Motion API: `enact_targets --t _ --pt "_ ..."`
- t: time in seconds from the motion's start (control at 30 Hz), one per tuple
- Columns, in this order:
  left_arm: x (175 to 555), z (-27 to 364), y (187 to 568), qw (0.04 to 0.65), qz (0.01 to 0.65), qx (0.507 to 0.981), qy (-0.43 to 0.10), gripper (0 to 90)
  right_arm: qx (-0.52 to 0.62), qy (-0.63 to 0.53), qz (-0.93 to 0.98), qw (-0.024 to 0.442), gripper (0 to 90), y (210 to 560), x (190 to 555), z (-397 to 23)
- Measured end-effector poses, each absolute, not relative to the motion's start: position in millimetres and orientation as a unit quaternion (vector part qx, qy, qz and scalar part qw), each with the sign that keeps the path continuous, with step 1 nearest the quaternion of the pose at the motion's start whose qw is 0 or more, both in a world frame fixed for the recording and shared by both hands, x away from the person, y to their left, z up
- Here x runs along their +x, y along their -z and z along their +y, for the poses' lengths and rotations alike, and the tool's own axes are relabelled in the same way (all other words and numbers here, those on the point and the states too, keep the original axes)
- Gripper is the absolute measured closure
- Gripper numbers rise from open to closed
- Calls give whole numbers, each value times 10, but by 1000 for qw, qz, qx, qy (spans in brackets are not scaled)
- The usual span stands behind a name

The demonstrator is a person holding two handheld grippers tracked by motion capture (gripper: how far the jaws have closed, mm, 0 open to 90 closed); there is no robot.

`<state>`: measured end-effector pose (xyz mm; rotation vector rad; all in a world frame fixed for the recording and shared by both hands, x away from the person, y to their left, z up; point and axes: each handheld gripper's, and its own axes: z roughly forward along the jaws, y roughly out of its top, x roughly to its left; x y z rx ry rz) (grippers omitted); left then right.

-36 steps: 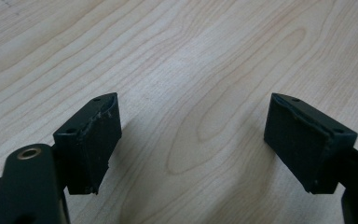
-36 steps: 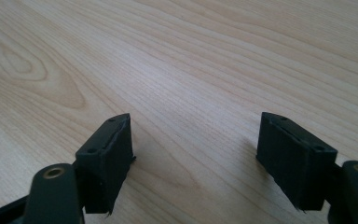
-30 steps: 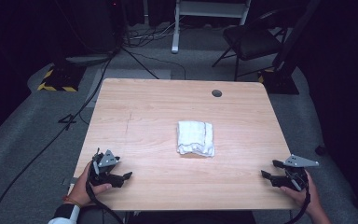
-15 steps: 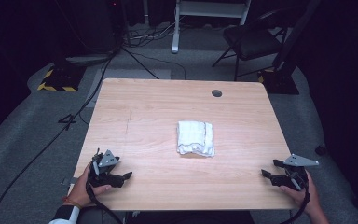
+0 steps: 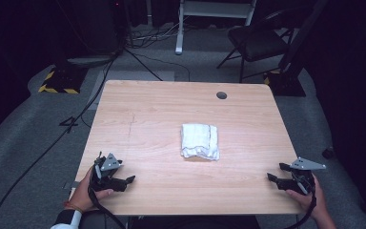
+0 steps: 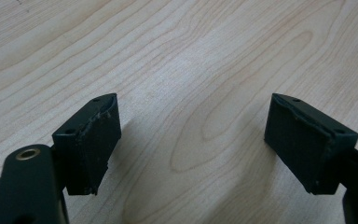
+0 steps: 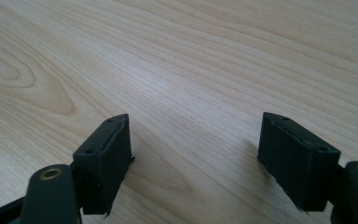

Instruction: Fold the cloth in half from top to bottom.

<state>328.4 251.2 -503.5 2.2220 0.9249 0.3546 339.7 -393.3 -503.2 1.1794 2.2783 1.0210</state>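
A folded white cloth (image 5: 199, 140) lies flat near the middle of the wooden table (image 5: 157, 114). My left gripper (image 5: 128, 181) rests at the front left corner, held by a hand, well apart from the cloth. In the left gripper view its jaws (image 6: 191, 140) stand wide open over bare wood. My right gripper (image 5: 272, 178) rests at the front right corner, pointing left toward the table's middle. The right gripper view has its jaws (image 7: 193, 158) open too, with nothing between them.
A round grommet hole (image 5: 221, 95) sits near the table's far edge. Behind the table stand a black chair (image 5: 259, 40) and a white stand (image 5: 214, 14). Cables (image 5: 52, 143) run across the grey floor at the left.
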Motion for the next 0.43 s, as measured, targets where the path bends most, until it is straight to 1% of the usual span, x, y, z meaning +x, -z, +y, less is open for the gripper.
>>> enact_targets --t 0.43 --pt "3287 2511 5036 347 356 857 -137 184 420 -364 810 188 263 5031 3400 -3937"
